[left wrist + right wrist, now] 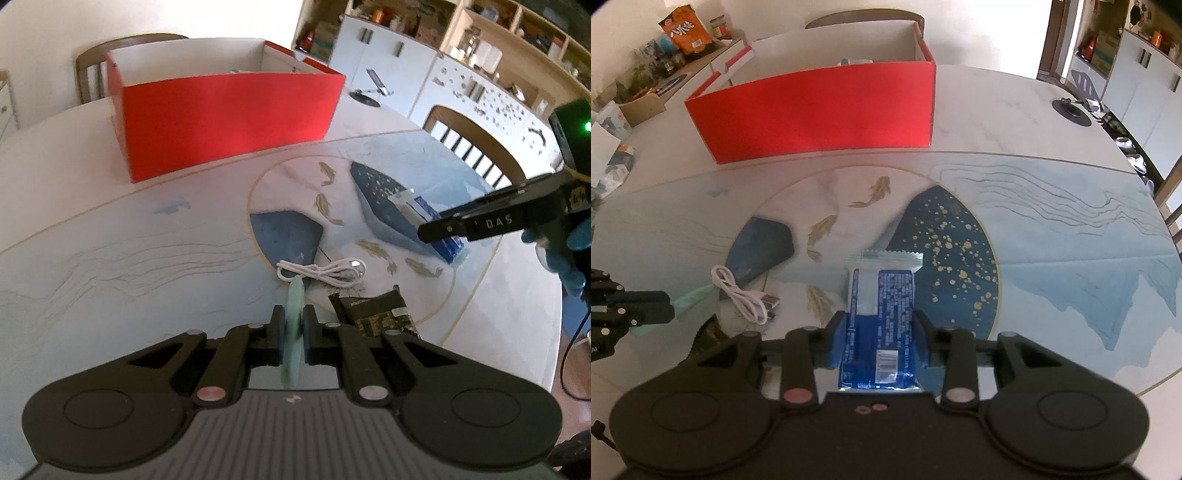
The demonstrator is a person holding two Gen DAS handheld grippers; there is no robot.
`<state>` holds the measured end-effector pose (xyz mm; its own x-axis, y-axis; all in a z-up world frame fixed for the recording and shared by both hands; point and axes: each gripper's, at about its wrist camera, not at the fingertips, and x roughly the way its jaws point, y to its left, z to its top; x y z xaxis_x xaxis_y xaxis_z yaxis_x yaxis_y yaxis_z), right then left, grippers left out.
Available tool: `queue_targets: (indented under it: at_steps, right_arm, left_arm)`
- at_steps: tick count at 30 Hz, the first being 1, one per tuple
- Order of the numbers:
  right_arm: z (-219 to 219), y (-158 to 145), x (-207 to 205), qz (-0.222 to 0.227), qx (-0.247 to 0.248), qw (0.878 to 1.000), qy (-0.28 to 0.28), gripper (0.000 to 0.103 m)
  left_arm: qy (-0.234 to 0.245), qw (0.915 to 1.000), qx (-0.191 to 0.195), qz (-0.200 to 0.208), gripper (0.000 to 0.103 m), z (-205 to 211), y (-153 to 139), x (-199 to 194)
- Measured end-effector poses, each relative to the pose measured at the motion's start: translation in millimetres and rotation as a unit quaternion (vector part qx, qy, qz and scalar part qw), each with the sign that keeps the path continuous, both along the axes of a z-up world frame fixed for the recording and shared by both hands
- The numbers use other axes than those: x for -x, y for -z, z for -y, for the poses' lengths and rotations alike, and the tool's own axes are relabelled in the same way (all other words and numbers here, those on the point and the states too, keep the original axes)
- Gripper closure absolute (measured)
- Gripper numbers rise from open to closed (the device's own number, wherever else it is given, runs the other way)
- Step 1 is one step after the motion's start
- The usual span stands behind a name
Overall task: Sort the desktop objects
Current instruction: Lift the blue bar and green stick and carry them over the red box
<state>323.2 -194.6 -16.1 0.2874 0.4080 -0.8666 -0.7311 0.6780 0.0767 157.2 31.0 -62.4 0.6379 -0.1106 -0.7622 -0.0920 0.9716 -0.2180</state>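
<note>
Worktop (1052, 122) carries the red box (820, 110) at the far side, open-topped. Both your claws are loaded: right claw (881, 339) pinches the blue snack packet (881, 317); left claw (293, 332) grips the pale green flat piece (293, 325) on edge. White cable (321, 273) and dark sachet (376, 314) lie unsorted. Judged step: carry phase. Next: lift both over the box rim, then release.

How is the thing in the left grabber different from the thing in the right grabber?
The left gripper pinches a thin pale green piece edge-on; the right gripper holds a wider blue snack packet lying flat. The green piece looks plain; the packet has print and a barcode. Both are clamped.
</note>
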Motion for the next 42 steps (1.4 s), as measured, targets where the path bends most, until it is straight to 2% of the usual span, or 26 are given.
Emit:
queue_targets:
  at_steps: [17,32,42]
  right_arm:
    - [-9,-37,8,0.002,-0.030,0.999,-0.023,0.067]
    - [-28,-77,-6,0.023,-0.050,0.998,-0.016,0.067]
    - [-40,-99,-23,0.043,-0.067,0.996,-0.031,0.066]
  left_arm:
    - [-0.048,0.9978,0.008,0.044,0.095,-5,-40,0]
    - [-0.106,0.9899,-0.003,0.094,0.095,-14,-83,-25]
    - [-0.130,0.9838,-0.015,0.123,0.095,-27,-109,-42]
